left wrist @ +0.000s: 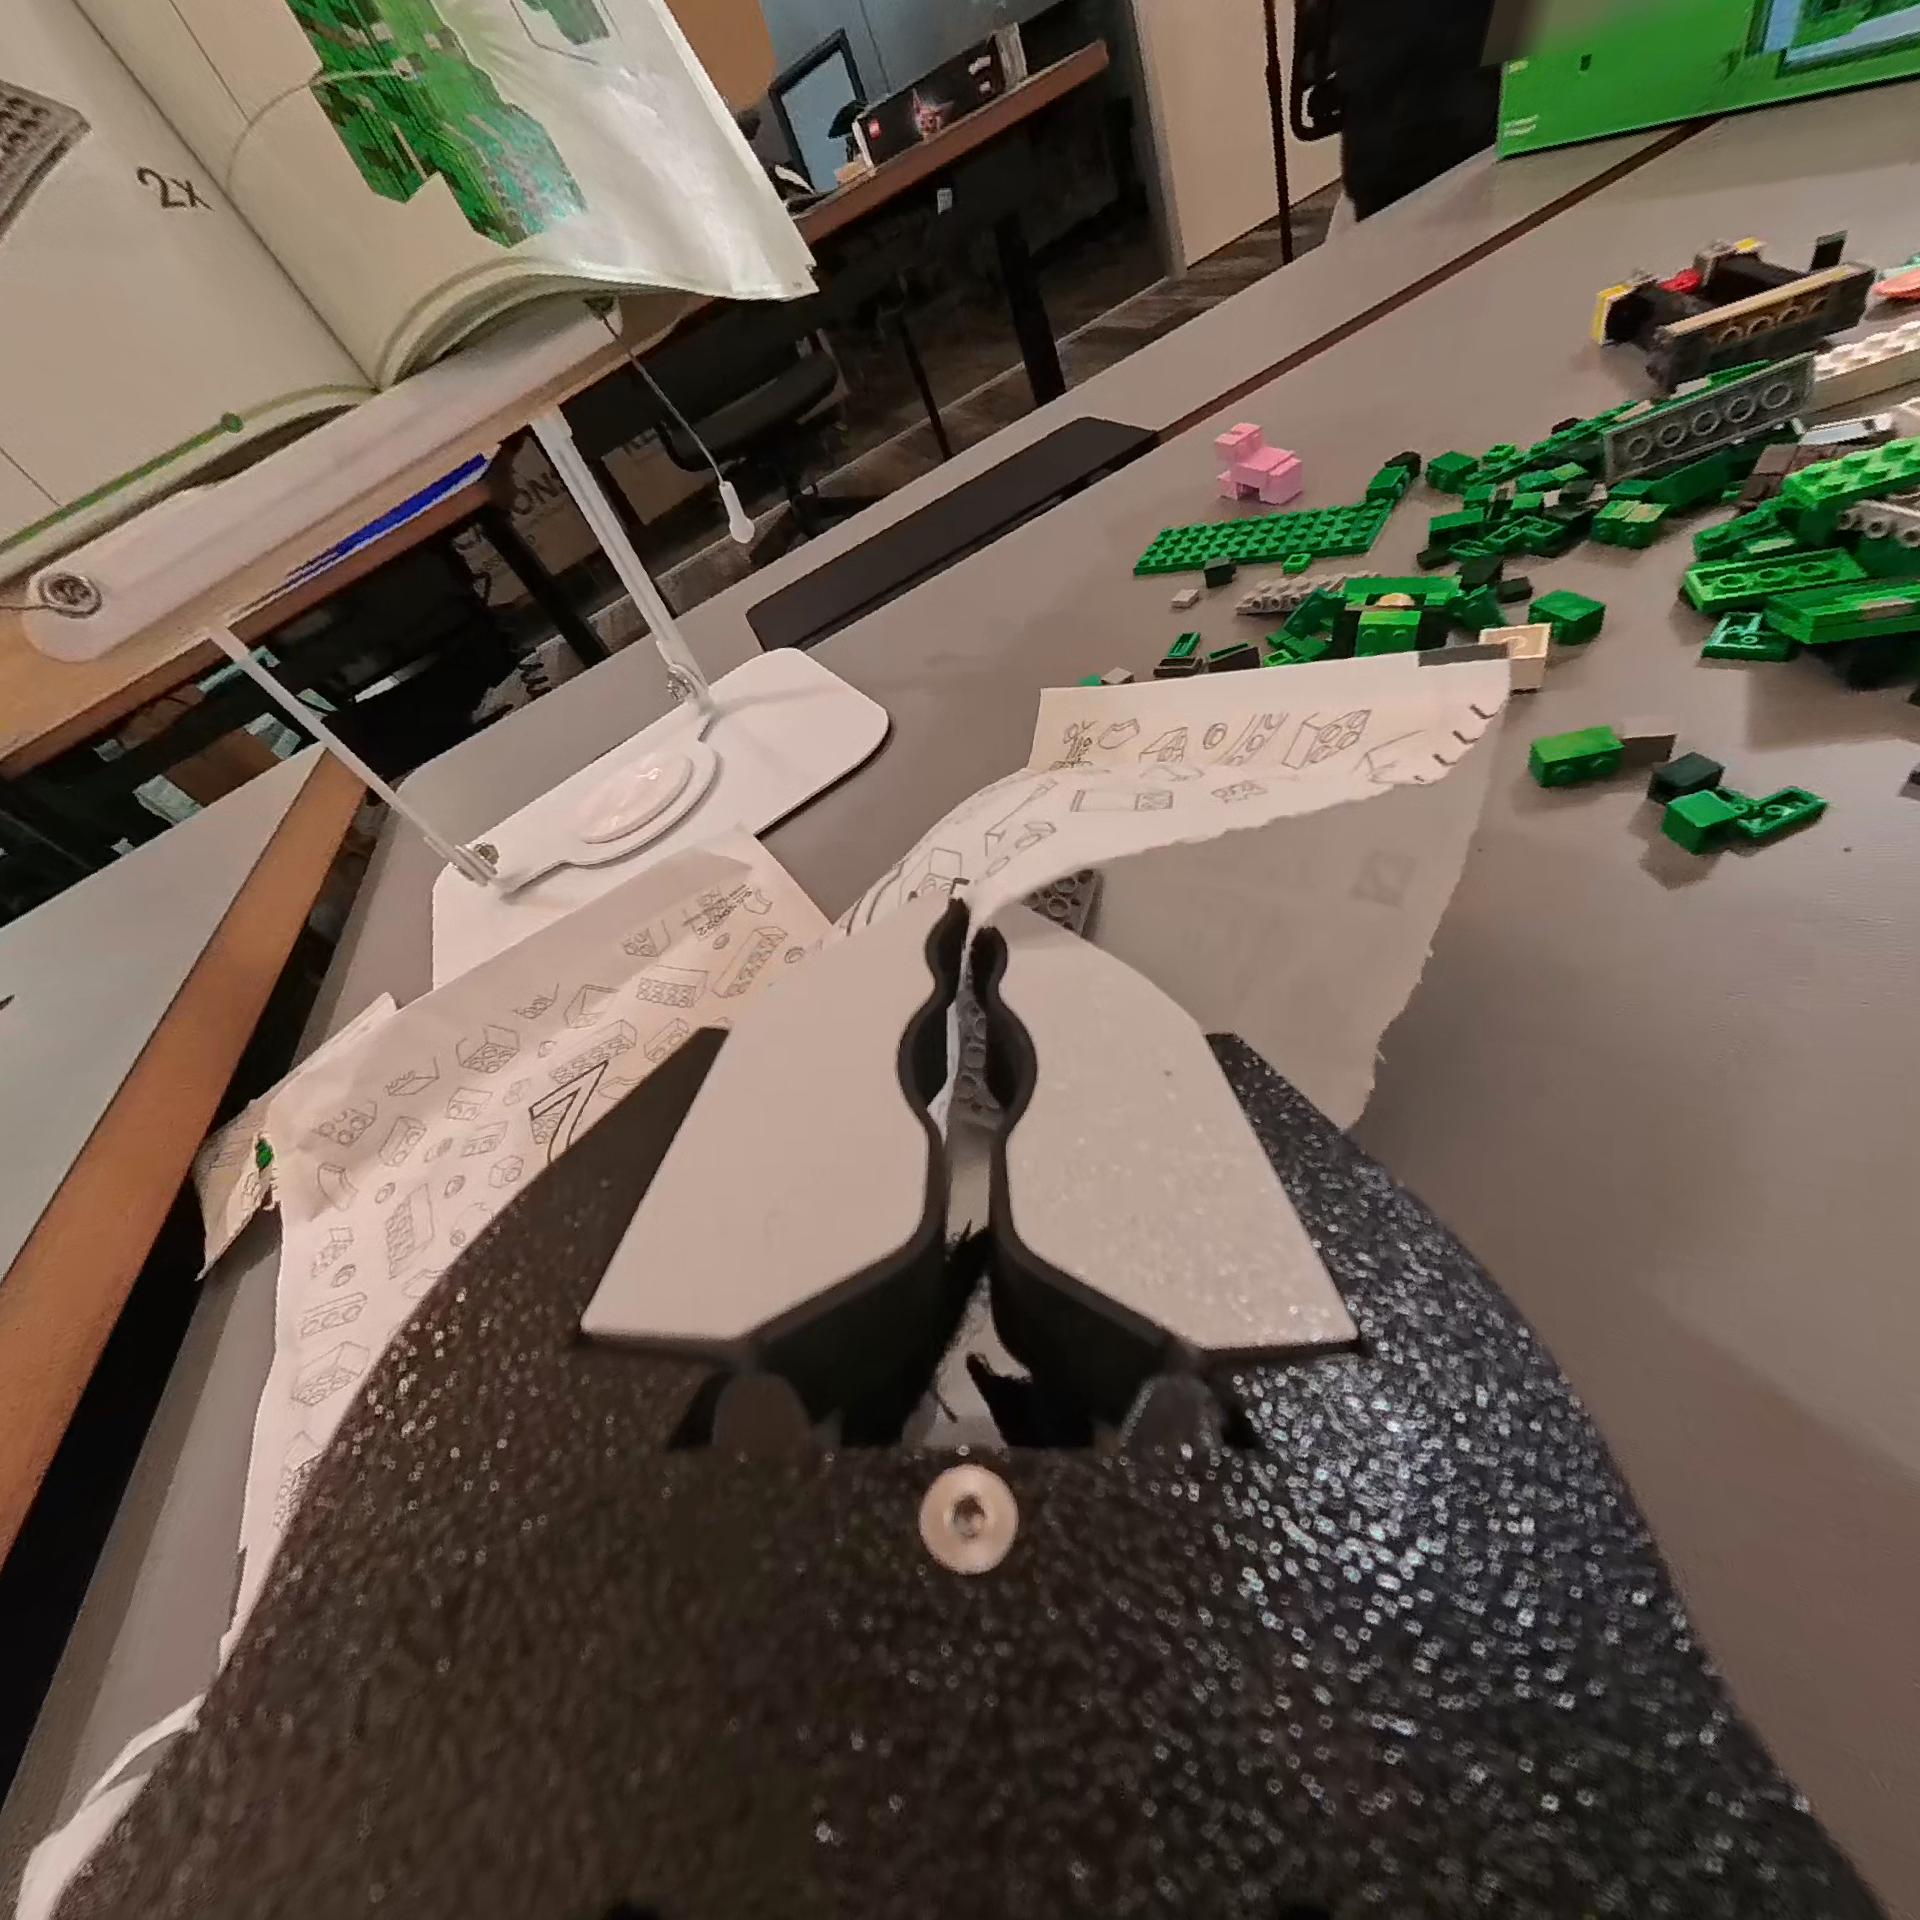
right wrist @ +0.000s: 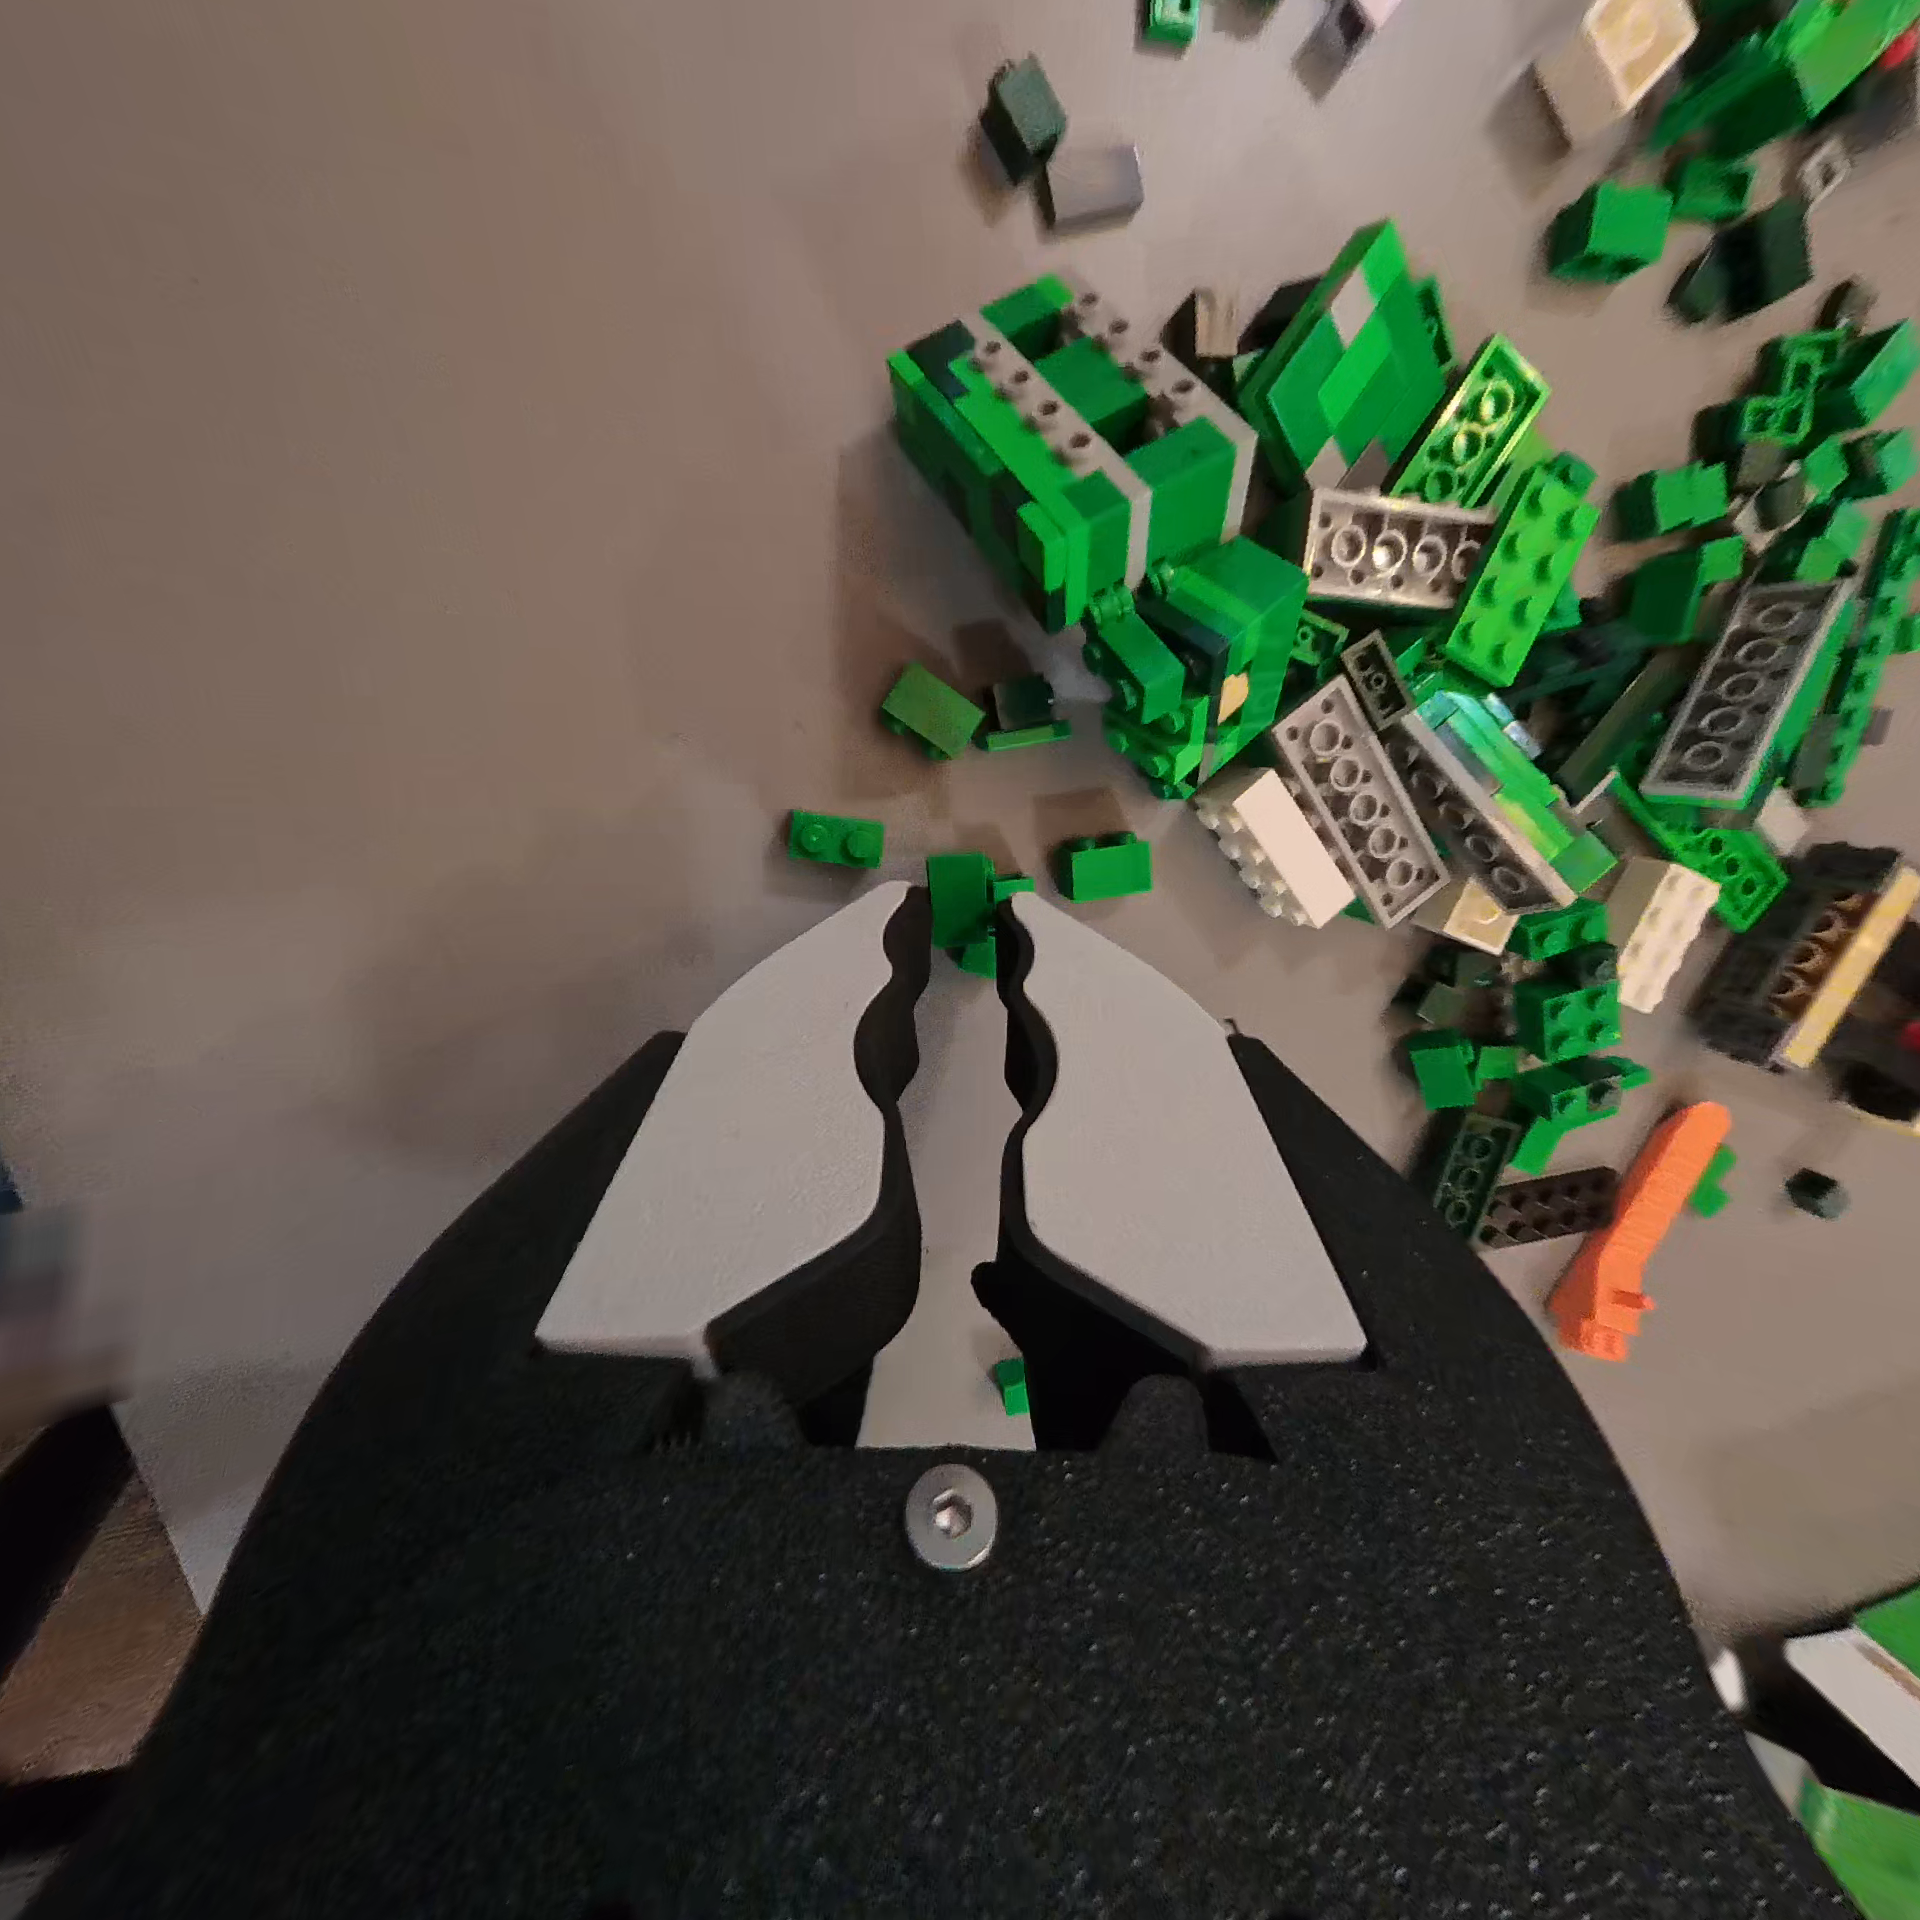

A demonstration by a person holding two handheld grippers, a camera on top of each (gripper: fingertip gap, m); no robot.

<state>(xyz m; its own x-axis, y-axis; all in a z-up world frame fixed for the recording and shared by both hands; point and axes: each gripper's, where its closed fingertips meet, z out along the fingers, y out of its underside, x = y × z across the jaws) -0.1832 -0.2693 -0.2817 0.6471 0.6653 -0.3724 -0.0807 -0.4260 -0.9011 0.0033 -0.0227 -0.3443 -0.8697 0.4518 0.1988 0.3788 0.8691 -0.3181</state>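
Observation:
In the left wrist view my left gripper (left wrist: 964, 935) is shut on the torn edge of a white paper bag (left wrist: 1195, 831) printed with brick outlines, lifting it off the grey table (left wrist: 1558, 1143). A grey studded plate (left wrist: 1070, 894) shows under the bag. In the right wrist view my right gripper (right wrist: 961, 914) is shut on a small green brick (right wrist: 958, 896), held over the table just left of a pile of green and grey bricks (right wrist: 1455, 644). A partly built green block (right wrist: 1081, 457) lies at the pile's near edge.
A second printed paper bag (left wrist: 499, 1091) lies flat by a white book stand (left wrist: 727, 727) holding an open instruction book (left wrist: 312, 208). Loose green bricks (left wrist: 1558, 540) and a pink pig figure (left wrist: 1257, 462) lie beyond. An orange brick separator (right wrist: 1642, 1226) lies at the right. There is about 30 cm between the tips of the two grippers. The partly built green block (right wrist: 1081, 457) lies some 7 cm from my right tips, 25 cm from my left tips.

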